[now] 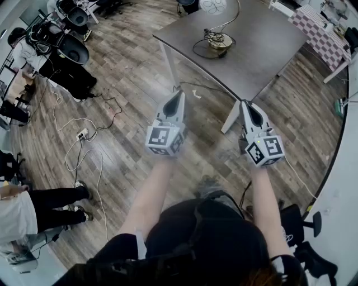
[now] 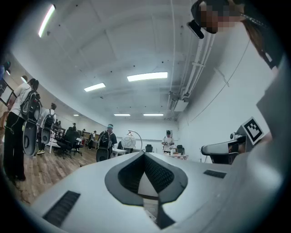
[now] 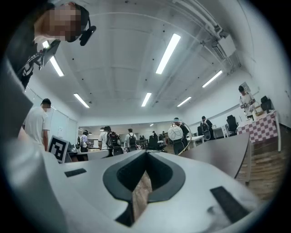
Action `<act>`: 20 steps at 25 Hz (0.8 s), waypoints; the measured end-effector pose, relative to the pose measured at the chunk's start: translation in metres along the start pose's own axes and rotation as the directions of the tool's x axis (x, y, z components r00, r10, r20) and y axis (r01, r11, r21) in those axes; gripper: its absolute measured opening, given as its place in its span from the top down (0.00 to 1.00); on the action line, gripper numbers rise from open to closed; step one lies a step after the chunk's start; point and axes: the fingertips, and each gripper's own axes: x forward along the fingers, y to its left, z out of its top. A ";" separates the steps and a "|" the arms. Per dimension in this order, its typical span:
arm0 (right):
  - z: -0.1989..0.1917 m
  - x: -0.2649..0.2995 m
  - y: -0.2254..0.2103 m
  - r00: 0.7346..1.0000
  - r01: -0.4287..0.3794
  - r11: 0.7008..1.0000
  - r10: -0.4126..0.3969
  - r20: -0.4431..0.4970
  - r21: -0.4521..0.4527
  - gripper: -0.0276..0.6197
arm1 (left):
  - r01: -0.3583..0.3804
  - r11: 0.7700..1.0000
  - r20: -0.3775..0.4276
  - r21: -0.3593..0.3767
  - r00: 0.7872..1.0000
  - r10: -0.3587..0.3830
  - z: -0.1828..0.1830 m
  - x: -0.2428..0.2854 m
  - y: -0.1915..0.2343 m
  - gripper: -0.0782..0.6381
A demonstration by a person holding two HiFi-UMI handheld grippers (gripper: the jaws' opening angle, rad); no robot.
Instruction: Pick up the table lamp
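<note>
The table lamp stands on the grey table (image 1: pixel 263 44) ahead of me, with a round brass base (image 1: pixel 216 42), a curved thin stem and a white globe shade (image 1: pixel 212 5). Its cord lies looped around the base. My left gripper (image 1: pixel 180 93) and right gripper (image 1: pixel 244 104) are held side by side over the floor, short of the table's near edge, both shut and empty. The globe shade (image 2: pixel 128 142) shows far off in the left gripper view, beyond the shut left gripper (image 2: pixel 144 155). In the right gripper view the globe shade (image 3: pixel 175 133) rises past the table (image 3: pixel 223 150).
White table legs (image 1: pixel 230 120) stand between my grippers and the lamp. Cables and a power strip (image 1: pixel 82 134) lie on the wood floor to the left. People and office chairs (image 1: pixel 72 50) crowd the left side. A chequered table (image 1: pixel 321 33) is at the far right.
</note>
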 end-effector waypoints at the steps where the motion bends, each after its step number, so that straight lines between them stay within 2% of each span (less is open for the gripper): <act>1: -0.001 0.003 -0.006 1.000 -0.001 1.000 0.001 0.000 0.005 0.96 | 0.001 1.000 -0.005 0.000 1.000 -0.001 -0.001 0.006 -0.002 0.89; 11: -0.001 0.035 -0.043 1.000 -0.026 0.999 0.026 -0.001 0.028 0.96 | -0.005 1.000 -0.020 0.011 1.000 0.006 -0.014 0.056 -0.007 0.89; 20: -0.002 0.051 -0.064 0.999 -0.038 0.999 0.039 -0.011 0.029 0.96 | -0.014 1.000 -0.018 0.012 1.000 0.014 -0.028 0.078 -0.005 0.89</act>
